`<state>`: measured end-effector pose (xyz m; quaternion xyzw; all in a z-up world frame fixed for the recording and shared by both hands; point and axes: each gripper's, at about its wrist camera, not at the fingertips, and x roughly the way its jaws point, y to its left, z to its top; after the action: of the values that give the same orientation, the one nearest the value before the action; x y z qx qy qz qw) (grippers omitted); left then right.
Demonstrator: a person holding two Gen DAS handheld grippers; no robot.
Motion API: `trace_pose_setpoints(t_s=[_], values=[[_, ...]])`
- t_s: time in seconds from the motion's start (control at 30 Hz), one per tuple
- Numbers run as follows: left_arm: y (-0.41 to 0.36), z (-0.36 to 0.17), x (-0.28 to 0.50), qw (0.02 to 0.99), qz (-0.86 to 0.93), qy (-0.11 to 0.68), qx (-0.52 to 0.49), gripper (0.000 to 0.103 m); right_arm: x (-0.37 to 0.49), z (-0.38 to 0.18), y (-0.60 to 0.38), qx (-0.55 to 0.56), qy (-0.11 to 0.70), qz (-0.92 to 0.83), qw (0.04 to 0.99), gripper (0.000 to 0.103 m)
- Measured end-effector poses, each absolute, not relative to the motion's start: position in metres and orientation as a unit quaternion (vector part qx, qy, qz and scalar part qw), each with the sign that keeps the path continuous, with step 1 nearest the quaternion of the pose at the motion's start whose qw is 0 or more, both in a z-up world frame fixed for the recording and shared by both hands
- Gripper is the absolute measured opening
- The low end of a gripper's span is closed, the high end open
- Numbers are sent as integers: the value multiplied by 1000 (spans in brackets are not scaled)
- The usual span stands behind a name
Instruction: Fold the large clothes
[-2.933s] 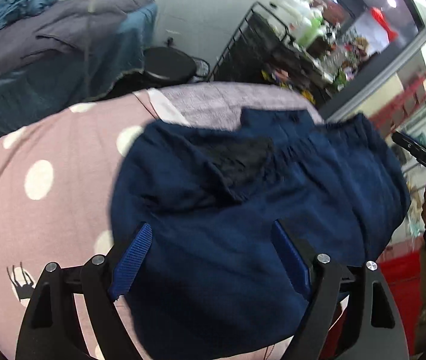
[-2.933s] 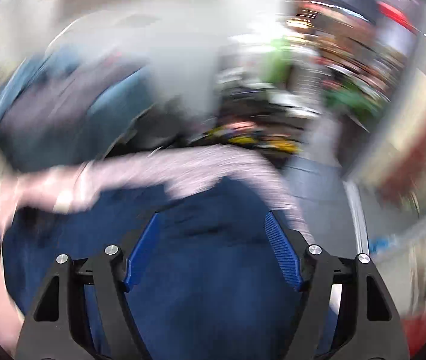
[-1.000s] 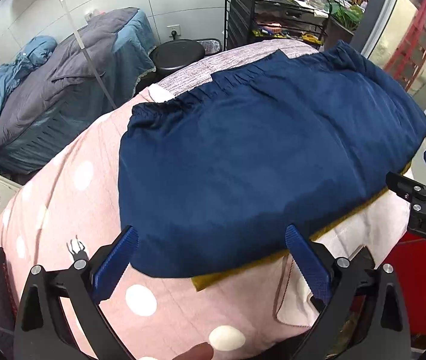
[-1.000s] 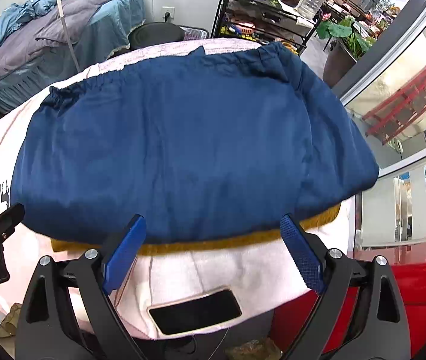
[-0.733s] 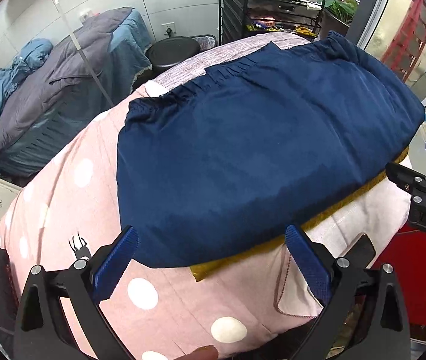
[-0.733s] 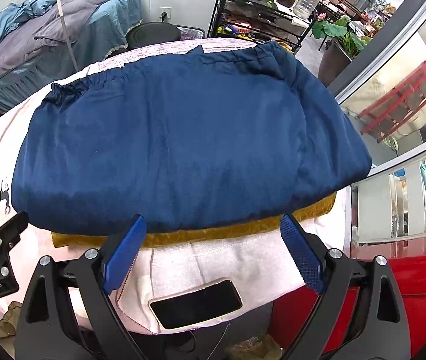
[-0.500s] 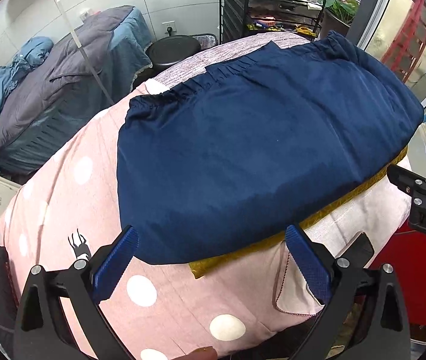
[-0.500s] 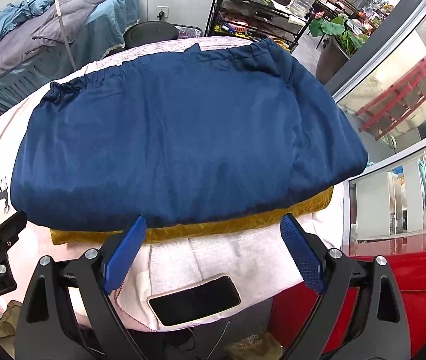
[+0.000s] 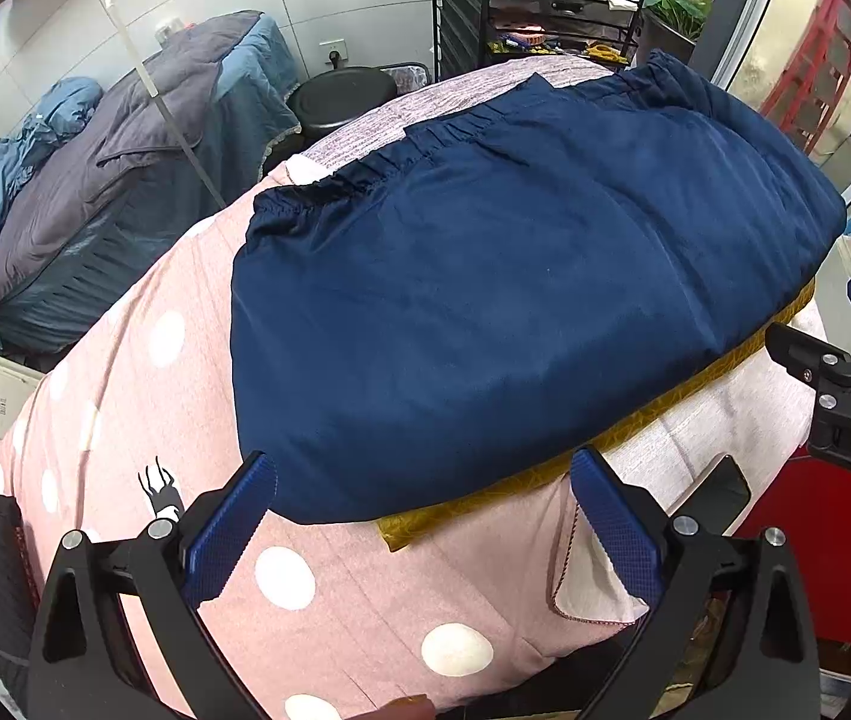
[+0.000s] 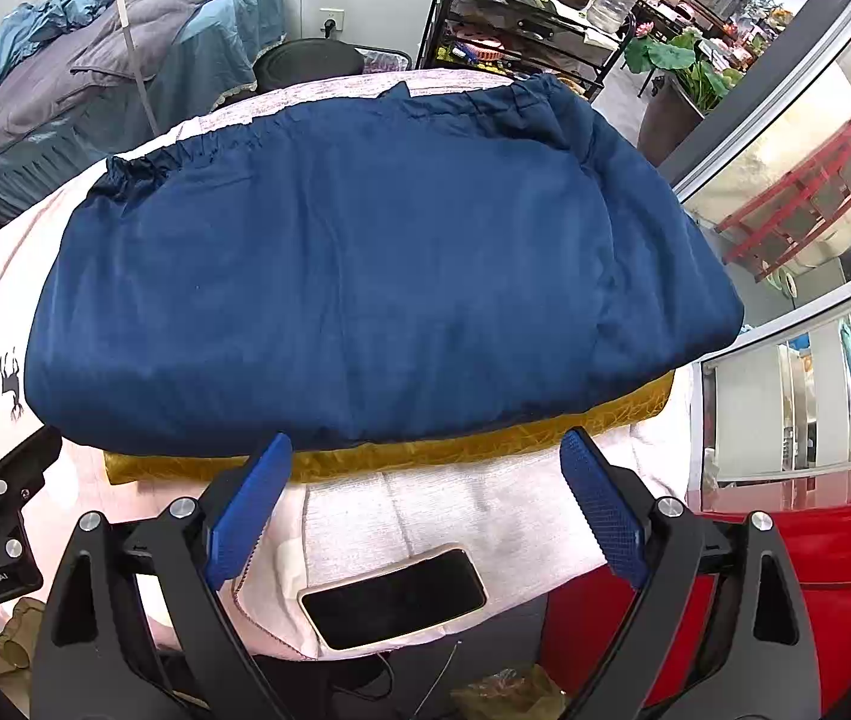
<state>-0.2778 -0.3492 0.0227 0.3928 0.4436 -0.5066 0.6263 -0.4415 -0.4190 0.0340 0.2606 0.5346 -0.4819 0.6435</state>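
Folded navy garment (image 10: 377, 276) just beyond the spread, empty fingers of both left gripper (image 9: 425, 525) and right gripper (image 10: 425, 504).

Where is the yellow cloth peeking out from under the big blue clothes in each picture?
Left wrist view: the yellow cloth runs as a slanted strip, lower right, under the blue garment.
Right wrist view: the strip lies level, below the middle.
Shared landmark: the phone sits nearer than the strip.

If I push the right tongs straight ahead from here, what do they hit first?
Probably the near edge of the mustard-yellow cloth, peeking out under the folded navy garment. The right tongs are open, apparently above the pale table cover; depth is uncertain.
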Motion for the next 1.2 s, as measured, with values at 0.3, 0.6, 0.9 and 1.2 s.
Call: trace_pose_setpoints(t_s=[0.3,0.6,0.9,1.2], values=[[-350,17,-279,621,-502,450,399,97,-440,32,-417,261,535,-481,644,90],[-352,15,-283,614,-509,447,405,97,-441,28,-421,263,537,-481,642,90],[-348,17,-285,619,-525,437,388,97,-443,29,-423,266,533,-487,639,90],[-350,18,-287,617,-520,441,394,97,-445,31,-423,269,529,-490,639,90]])
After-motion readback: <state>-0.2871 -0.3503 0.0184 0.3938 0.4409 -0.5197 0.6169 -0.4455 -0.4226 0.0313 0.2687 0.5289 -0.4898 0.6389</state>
